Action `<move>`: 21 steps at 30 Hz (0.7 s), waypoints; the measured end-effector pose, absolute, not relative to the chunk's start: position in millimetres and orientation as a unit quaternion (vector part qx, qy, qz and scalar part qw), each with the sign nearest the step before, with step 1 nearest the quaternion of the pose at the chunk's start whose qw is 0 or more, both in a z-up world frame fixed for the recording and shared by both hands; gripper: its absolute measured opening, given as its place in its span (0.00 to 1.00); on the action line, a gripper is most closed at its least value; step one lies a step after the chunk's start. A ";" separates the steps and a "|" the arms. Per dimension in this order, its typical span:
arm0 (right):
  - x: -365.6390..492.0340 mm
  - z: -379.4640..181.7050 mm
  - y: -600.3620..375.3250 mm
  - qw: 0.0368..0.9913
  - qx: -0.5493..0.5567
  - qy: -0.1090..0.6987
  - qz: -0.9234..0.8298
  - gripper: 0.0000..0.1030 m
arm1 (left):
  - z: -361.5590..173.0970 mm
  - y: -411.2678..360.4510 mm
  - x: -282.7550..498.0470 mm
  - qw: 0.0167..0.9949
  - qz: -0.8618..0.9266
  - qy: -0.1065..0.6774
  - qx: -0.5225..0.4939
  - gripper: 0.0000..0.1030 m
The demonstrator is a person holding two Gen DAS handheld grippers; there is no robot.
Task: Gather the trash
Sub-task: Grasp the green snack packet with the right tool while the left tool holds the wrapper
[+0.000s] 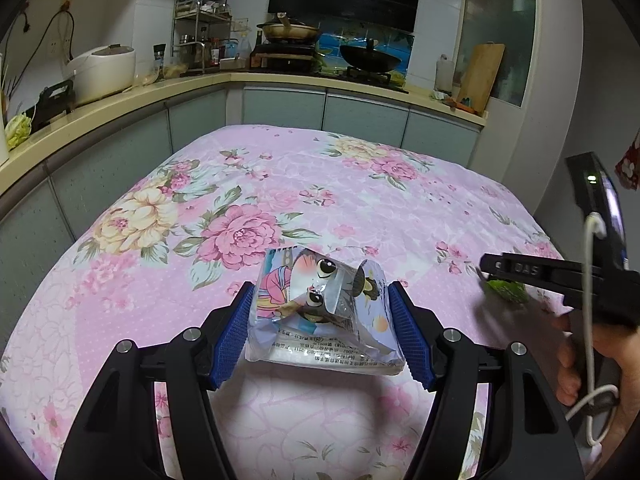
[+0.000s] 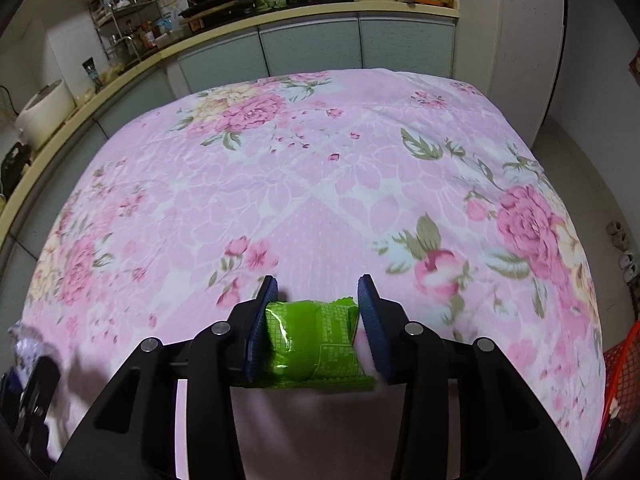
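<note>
- Left gripper: blue fingers clamped on a crumpled tissue pack w/ cartoon print. Pack sits square between the pads, long axis running across from pad to pad, its printed end pointing away from the camera.
- Pack looks lifted off the pink flowered cloth — a pale shadow lies under it, though contact can't be fully ruled out.
- Right gripper: fingers closed on a green packet. Left pad presses its side; right pad is at its edge w/ some motion blur, so how firm that side is I can't tell. Packet's long axis also runs pad to pad.
- In the left view the right gripper is off to the right and a bit farther out, green packet showing at its tip; the two are well apart.
- Farther out: bench top under the cloth carries no other trash I can see.
- Farthest: an orange mesh basket shows at the bench's right edge, low — prob. the drop spot. If so, the right hand is nearer it, and the left would have to cross over.
</note>
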State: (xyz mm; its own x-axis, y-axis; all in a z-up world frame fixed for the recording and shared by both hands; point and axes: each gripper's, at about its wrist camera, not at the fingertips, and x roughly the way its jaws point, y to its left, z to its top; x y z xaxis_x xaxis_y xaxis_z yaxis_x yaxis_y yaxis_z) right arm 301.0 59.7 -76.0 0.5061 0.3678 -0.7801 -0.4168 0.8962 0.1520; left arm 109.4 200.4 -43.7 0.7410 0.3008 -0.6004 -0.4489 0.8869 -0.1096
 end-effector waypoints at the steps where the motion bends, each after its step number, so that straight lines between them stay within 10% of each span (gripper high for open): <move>1: 297.1 -73.4 56.0 0.867 -0.023 0.441 0.231 0.35 | -43.3 199.2 109.2 0.925 0.203 0.298 -0.123 0.62; 21: 243.8 -49.0 -0.4 0.874 -0.001 0.412 0.260 0.16 | -33.3 165.6 107.6 0.932 0.186 0.298 -0.093 0.62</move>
State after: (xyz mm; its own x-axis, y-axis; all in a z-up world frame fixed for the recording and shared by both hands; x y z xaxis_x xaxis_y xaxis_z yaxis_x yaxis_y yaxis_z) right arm 243.8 -0.4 -49.0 0.5265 0.4530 -0.7195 -0.4543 0.8652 0.2123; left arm 107.6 165.6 -33.3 0.7536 0.2907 -0.5895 -0.4017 0.9136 -0.0631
